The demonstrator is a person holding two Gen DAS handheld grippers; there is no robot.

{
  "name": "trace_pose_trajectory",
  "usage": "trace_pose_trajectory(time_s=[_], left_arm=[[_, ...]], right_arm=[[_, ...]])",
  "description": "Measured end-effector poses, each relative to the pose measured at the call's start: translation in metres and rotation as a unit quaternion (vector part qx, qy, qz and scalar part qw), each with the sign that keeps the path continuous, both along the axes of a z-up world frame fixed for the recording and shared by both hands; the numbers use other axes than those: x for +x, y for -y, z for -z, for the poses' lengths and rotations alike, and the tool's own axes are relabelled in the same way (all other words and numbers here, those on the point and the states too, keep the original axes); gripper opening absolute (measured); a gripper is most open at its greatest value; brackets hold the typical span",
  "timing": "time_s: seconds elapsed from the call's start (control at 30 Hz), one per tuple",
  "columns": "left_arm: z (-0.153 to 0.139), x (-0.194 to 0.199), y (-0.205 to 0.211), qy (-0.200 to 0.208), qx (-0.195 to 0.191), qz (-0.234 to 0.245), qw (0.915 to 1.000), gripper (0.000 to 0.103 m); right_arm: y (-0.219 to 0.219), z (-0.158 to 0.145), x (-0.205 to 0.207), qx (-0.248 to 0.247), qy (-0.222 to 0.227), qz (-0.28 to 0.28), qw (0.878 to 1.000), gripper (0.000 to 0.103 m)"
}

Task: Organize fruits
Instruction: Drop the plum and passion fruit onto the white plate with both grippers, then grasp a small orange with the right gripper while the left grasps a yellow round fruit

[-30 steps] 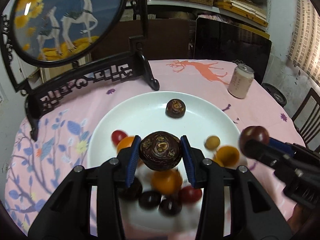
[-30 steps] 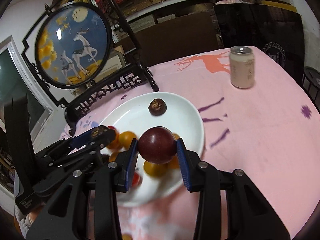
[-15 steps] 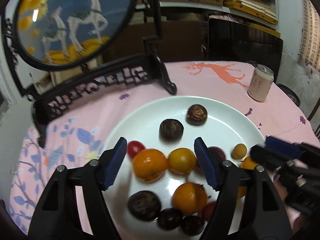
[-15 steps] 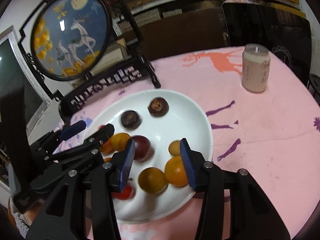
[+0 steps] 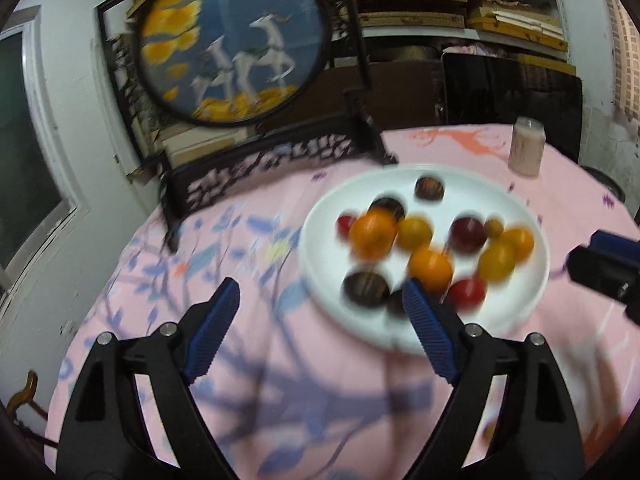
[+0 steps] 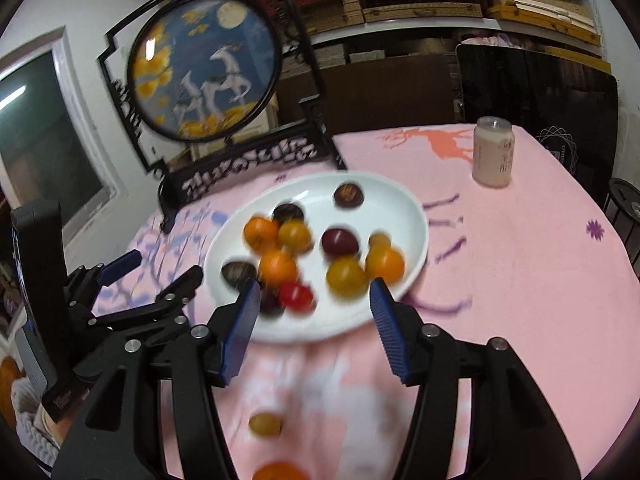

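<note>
Fruits blur on the plate; left gripper and right gripper gape, empty.

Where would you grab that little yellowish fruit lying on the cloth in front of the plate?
Probably across the middle of the yellowish fruit, from above. It is small, roundish and lies alone on the tablecloth, so fingers fit either side. The right gripper is open and nearest.

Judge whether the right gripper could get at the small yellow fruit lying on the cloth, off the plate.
Probably yes. The right gripper has its jaws open and empty, and the small yellow fruit lies alone on the pink tablecloth below them, with nothing on top. An orange fruit sits nearby but apart.
</note>
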State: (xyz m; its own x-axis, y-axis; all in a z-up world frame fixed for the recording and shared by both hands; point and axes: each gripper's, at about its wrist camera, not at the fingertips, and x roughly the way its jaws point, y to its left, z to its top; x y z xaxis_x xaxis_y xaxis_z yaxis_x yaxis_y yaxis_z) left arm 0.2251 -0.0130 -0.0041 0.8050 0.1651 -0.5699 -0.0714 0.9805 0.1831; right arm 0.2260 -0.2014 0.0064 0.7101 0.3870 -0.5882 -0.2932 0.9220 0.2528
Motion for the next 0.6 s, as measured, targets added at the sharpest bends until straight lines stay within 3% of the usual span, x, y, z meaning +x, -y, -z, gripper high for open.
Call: trace_pose_trajectory(time_s=[0.13, 0.27, 0.6], left_arm=[[0.01, -0.029, -0.014, -0.009, -0.001, -0.015, 0.9998, 0.086], [0.003, -0.049, -0.02, 0.01, -0.013, -0.016, 0.9997, 0.09], [0.001, -0.055, -0.017, 0.014, -0.013, -0.009, 0.9998, 0.091]], right_arm=[[-0.008, 0.01, -0.037, -0.019, 0.007, -0.016, 1.0, 0.057], [-0.01, 0.022, -0.06, -0.027, 0.001, -0.024, 0.999, 0.06], [-0.011, 0.039, -0.072, -0.032, -0.036, -0.031, 0.998, 0.06]])
